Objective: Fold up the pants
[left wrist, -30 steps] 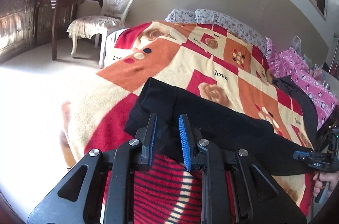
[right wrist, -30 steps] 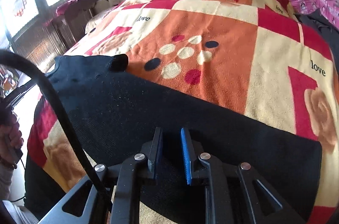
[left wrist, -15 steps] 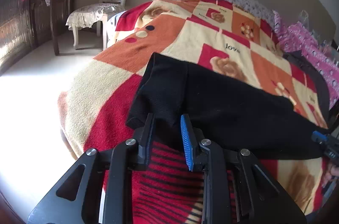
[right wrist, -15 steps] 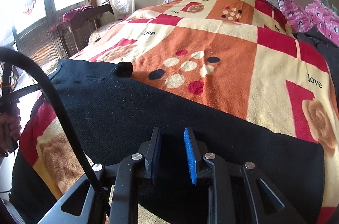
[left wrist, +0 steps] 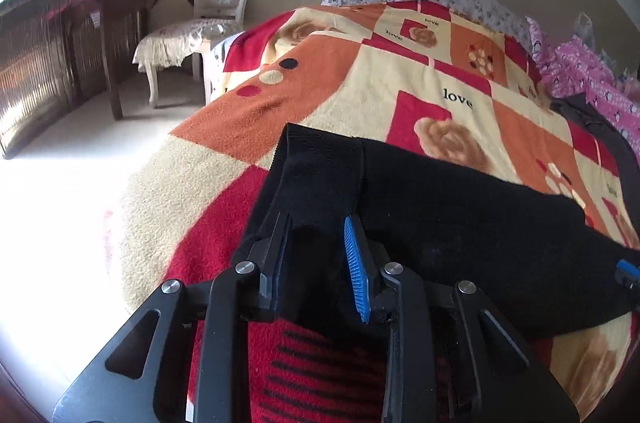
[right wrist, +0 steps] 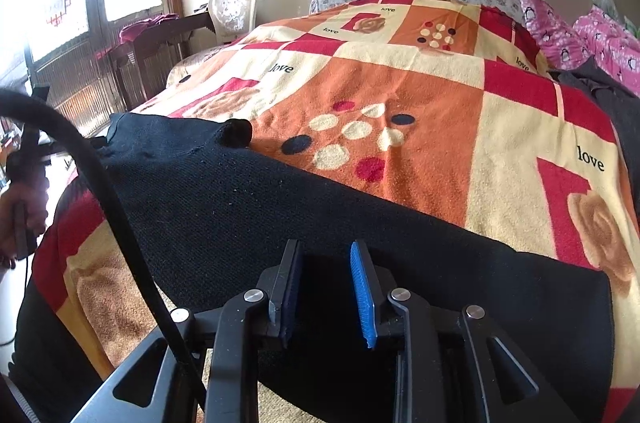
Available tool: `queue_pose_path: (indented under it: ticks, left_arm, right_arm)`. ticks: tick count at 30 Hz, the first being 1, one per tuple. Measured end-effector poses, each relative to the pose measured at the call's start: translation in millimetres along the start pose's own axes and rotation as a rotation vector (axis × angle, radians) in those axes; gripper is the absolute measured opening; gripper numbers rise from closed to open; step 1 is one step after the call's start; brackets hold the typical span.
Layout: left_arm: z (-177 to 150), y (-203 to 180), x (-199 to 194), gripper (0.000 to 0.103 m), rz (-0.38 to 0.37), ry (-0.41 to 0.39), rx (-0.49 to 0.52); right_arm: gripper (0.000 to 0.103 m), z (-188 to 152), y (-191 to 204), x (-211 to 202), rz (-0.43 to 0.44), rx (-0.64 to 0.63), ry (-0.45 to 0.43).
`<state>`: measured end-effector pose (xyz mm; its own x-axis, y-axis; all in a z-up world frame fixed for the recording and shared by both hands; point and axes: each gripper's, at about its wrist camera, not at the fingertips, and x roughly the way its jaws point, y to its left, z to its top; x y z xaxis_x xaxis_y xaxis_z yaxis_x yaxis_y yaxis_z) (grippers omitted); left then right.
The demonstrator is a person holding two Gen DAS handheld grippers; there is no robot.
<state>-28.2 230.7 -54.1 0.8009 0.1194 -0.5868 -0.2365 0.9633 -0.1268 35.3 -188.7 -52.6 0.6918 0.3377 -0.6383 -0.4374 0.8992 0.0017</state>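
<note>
Left wrist view: left gripper [left wrist: 316, 255] with black fingers and blue ribbed pads, jaws apart, straddling the near edge of the black knitted pants [left wrist: 440, 207]; whether touching, cannot tell. Ahead, patchwork fleece blanket in red, orange and cream [left wrist: 360, 91].

Right wrist view: right gripper [right wrist: 326, 283] also parted, over the same pants [right wrist: 224, 191] spread across the blanket [right wrist: 420, 103], black cable [right wrist: 120, 223] at its left.

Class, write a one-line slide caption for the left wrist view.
Open left gripper straddling the near edge of black pants laid across a patchwork blanket.
</note>
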Motion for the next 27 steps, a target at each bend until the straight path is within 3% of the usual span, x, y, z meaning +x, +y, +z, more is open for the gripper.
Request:
queue_pose_path:
  ticks: [2, 6, 8, 11, 13, 17, 20, 24, 25, 27]
  left_arm:
    - [4, -6, -4, 0.026, 0.025, 0.006, 0.029]
    - [42, -29, -19, 0.026, -0.043, -0.075, 0.063]
    - [61, -48, -10, 0.048, -0.047, -0.087, 0.106]
    - [73, -56, 29, 0.052, -0.06, 0.013, 0.063]
    - [65, -47, 67, 0.052, -0.03, 0.182, -0.03]
    - [67, -50, 64, 0.051, -0.001, 0.18, -0.055]
    - [70, -74, 36, 0.051, -0.13, 0.101, -0.032]
    - [60, -159, 5, 0.052, -0.414, 0.049, 0.201]
    - [53, -180, 5, 0.052, -0.449, 0.057, 0.269]
    - [36, -214, 15, 0.052, -0.432, 0.099, 0.366]
  right_arm:
    - [0.024, -1, -1, 0, 0.003, 0.002, -0.004]
    - [0.025, -1, -3, 1, 0.009, 0.008, -0.01]
    - [0.025, -1, -2, 0, 0.005, 0.003, -0.013]
    - [0.025, -1, 0, 0, -0.007, -0.006, -0.013]
    - [0.025, -2, 1, 0, -0.01, -0.008, -0.013]
    - [0.025, -2, 0, 0, -0.003, -0.002, -0.014]
    - [0.025, -2, 0, 0, -0.004, -0.004, -0.017]
    - [0.026, -2, -1, 0, 0.002, 0.003, -0.019]
    - [0.026, -2, -1, 0, 0.002, 0.003, -0.019]
    - [0.026, -2, -1, 0, 0.0, 0.002, -0.018]
